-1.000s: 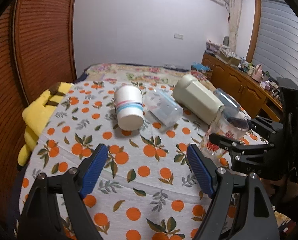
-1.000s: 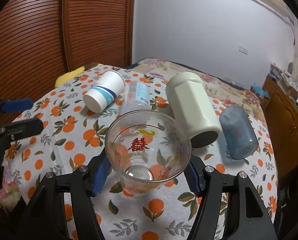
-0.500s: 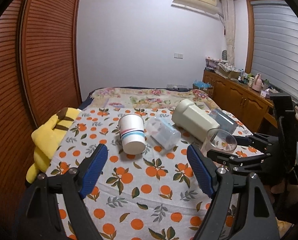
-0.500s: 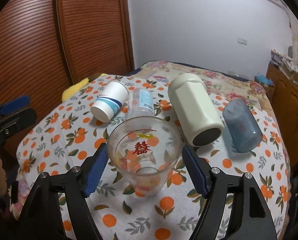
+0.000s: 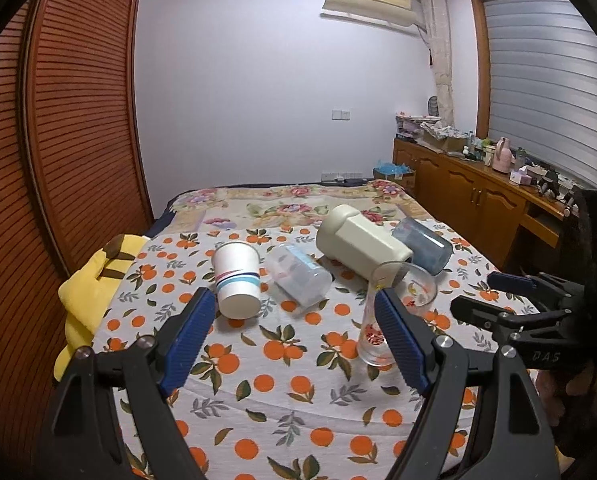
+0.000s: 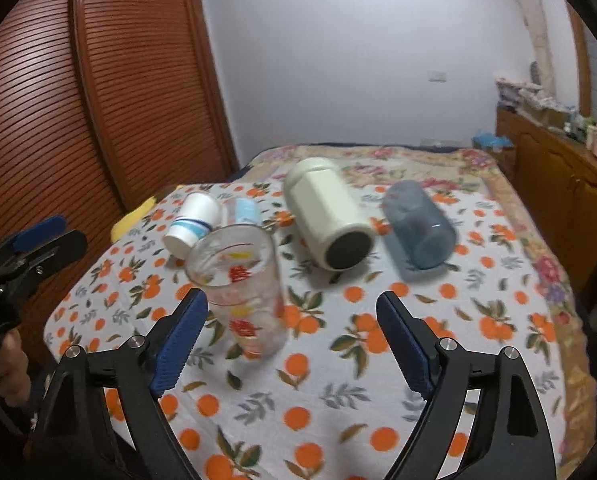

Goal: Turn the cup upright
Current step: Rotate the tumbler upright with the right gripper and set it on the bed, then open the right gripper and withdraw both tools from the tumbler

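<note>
A clear glass cup with red print [image 6: 242,292] stands upright on the orange-patterned cloth; it also shows in the left wrist view [image 5: 394,312], partly behind my left finger. My right gripper [image 6: 290,336] is open and empty, drawn back, with the cup just beside its left finger. My left gripper [image 5: 294,336] is open and empty above the cloth. Lying on their sides are a white paper cup with stripes [image 5: 236,280], a clear plastic cup [image 5: 298,276], a cream bottle [image 5: 358,240] and a blue tumbler [image 5: 422,246].
The cloth covers a bed [image 5: 282,208] that runs back to the wall. A yellow plush toy [image 5: 94,288] lies at the left edge. A slatted wooden wardrobe [image 5: 70,120] stands on the left and a wooden sideboard [image 5: 478,200] on the right.
My right gripper has opened, let go of the glass cup and pulled back; the cup now stands upright on the cloth. My left gripper has pulled back and tilted up.
</note>
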`<state>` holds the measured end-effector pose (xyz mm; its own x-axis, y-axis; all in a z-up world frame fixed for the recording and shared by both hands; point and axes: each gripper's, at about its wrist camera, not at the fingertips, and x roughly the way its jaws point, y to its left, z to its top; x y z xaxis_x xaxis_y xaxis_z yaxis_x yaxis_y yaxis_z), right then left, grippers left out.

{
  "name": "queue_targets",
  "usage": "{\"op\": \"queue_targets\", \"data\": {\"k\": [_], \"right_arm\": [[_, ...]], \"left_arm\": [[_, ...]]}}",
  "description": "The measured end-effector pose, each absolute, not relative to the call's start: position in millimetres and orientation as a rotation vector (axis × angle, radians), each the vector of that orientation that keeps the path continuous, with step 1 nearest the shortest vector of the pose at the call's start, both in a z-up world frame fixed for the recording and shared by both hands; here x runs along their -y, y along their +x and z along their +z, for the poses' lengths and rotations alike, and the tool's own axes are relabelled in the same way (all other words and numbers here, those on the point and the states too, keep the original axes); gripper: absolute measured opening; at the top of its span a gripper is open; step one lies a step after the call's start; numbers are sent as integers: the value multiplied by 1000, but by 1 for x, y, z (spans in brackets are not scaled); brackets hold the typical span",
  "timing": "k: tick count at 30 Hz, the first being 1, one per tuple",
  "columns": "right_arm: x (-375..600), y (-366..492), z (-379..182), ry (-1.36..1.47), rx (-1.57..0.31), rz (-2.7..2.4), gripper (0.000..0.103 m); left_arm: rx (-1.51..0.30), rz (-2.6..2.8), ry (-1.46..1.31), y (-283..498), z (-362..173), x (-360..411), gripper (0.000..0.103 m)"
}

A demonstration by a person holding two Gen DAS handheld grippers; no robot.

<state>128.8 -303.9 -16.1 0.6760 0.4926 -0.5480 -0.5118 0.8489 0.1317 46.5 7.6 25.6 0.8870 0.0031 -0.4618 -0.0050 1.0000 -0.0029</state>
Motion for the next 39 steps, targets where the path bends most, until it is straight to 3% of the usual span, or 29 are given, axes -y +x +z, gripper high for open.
{"op": "queue_targets", "data": {"k": [10,39], "right_arm": [[333,99,-2,-7,-514,492,89],[343,87,-12,2,-484,452,88]], "left_arm": [[-481,0,-17,31,24,2,83],[-505,21,-23,21,10,2,84]]}}
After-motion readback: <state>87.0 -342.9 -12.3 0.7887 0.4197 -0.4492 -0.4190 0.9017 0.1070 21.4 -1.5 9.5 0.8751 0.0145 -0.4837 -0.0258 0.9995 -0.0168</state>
